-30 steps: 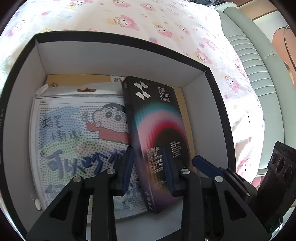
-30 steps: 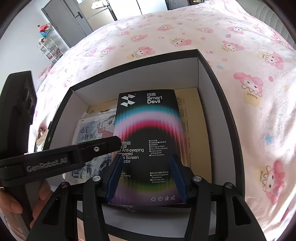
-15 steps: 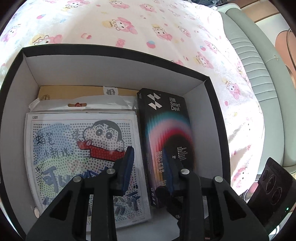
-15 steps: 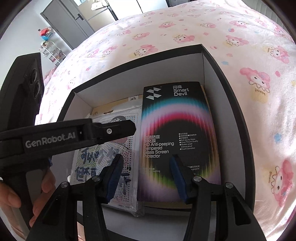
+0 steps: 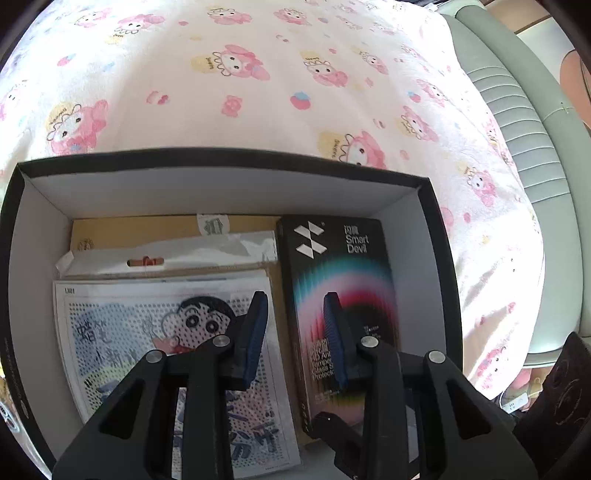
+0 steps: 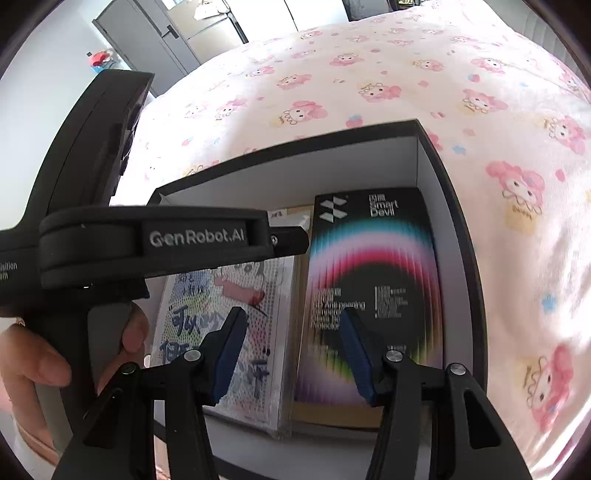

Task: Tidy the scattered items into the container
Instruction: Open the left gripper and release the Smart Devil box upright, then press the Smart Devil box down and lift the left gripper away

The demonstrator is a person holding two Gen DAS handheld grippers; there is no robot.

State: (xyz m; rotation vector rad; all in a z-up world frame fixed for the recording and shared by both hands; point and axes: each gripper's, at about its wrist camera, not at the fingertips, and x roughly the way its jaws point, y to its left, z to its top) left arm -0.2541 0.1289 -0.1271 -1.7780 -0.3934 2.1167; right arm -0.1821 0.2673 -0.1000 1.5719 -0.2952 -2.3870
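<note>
A black box with white inner walls (image 5: 221,192) (image 6: 295,177) sits on the bed. Inside it, a black Smart Devil screen protector pack (image 5: 340,280) (image 6: 373,266) lies flat along the right wall. A cartoon bead-art pack (image 5: 147,332) (image 6: 229,299) lies to its left, over a tan card (image 5: 147,229). My left gripper (image 5: 295,332) is open and empty above the box. My right gripper (image 6: 291,350) is open and empty above the box's near side. The left gripper's body (image 6: 147,243) crosses the right wrist view and hides part of the bead-art pack.
The bed has a white sheet with pink cartoon prints (image 5: 258,74) (image 6: 480,92). A pale green padded headboard (image 5: 517,110) runs along the right. Grey cabinets (image 6: 177,33) stand at the far end of the room.
The Smart Devil pack went from tilted in my right gripper to lying flat along the box's right wall. The right gripper let it go. Both grippers have drawn back from the box.
</note>
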